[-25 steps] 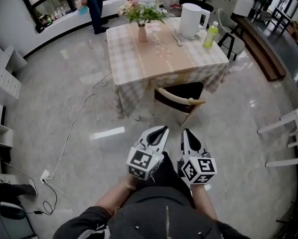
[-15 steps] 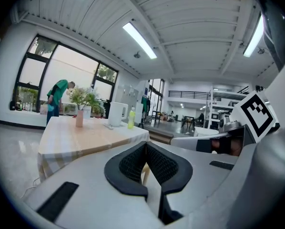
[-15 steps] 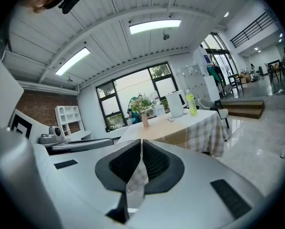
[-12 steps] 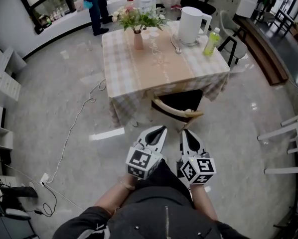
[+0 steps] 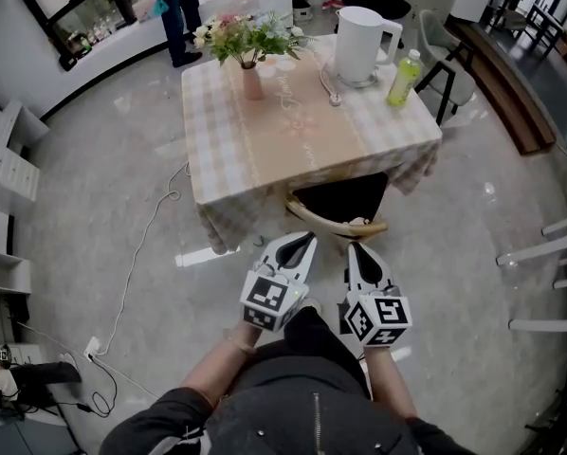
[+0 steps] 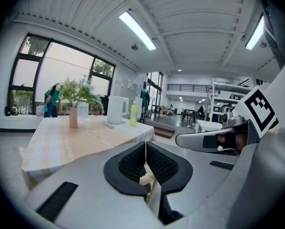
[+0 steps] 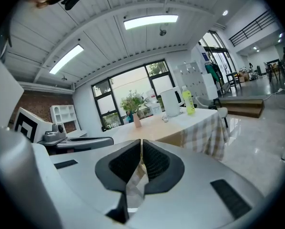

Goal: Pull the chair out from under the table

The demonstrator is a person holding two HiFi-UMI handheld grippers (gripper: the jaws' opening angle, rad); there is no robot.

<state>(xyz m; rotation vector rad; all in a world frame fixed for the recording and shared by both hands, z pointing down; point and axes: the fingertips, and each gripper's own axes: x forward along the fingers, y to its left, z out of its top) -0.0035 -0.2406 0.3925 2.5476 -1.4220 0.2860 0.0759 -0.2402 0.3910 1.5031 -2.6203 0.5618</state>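
A cloth-covered tabletop (image 5: 265,150) is sheltering the chair (image 5: 340,199), which is sitting tucked beneath its near edge with only the seat and the curved wooden backrest (image 5: 336,227) showing. The left tongs (image 5: 305,242) and right tongs (image 5: 356,251) are hovering just short of that rail, both pressed closed and gripping nothing. Doing this well is likely calling for opening both, clamping the rail either side of its middle and drawing straight back, clear of the hanging cloth.
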